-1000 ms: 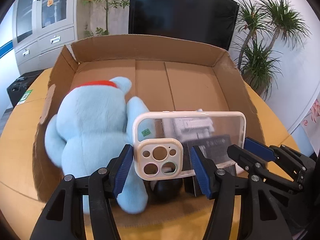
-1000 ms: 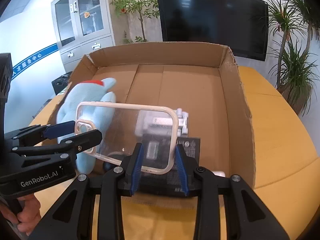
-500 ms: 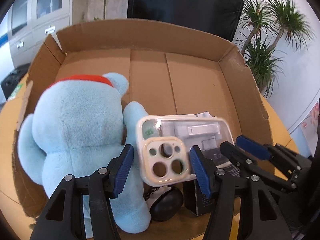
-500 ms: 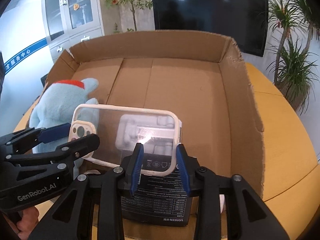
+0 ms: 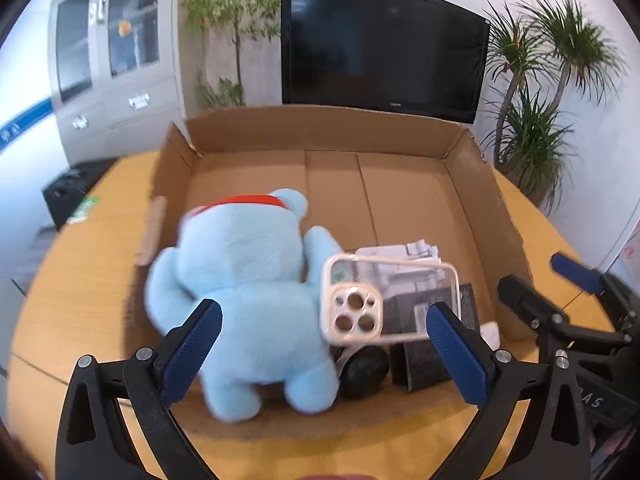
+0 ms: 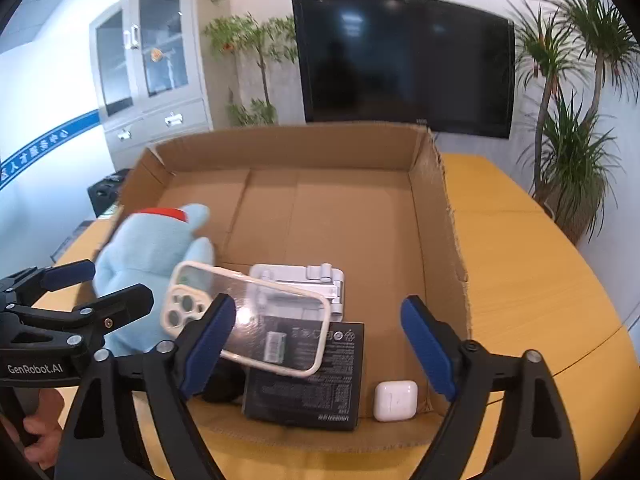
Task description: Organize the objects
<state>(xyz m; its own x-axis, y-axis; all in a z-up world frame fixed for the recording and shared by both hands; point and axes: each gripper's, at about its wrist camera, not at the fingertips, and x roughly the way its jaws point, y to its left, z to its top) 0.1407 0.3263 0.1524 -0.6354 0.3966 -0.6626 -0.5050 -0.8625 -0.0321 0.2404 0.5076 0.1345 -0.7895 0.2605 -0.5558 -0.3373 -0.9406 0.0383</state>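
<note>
Phone case (image 6: 246, 320) lies released in the box (image 6: 436, 216), resting on the black carton (image 6: 316, 384) beside the plush (image 5: 248, 292). Both grippers, left (image 5: 320, 344) and right (image 6: 316, 344), have just opened and hold nothing. This placement looks finished; nothing shows outside the box.

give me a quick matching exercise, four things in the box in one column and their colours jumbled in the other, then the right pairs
Things:
1. plush toy
2. phone case
3. earbuds case
4. flat box under the phone case

Colours:
a. black with small print
b. clear with a cream rim
c. light blue with a red collar
d. plain white

Pairs: 1-c, 2-b, 3-d, 4-a
</note>
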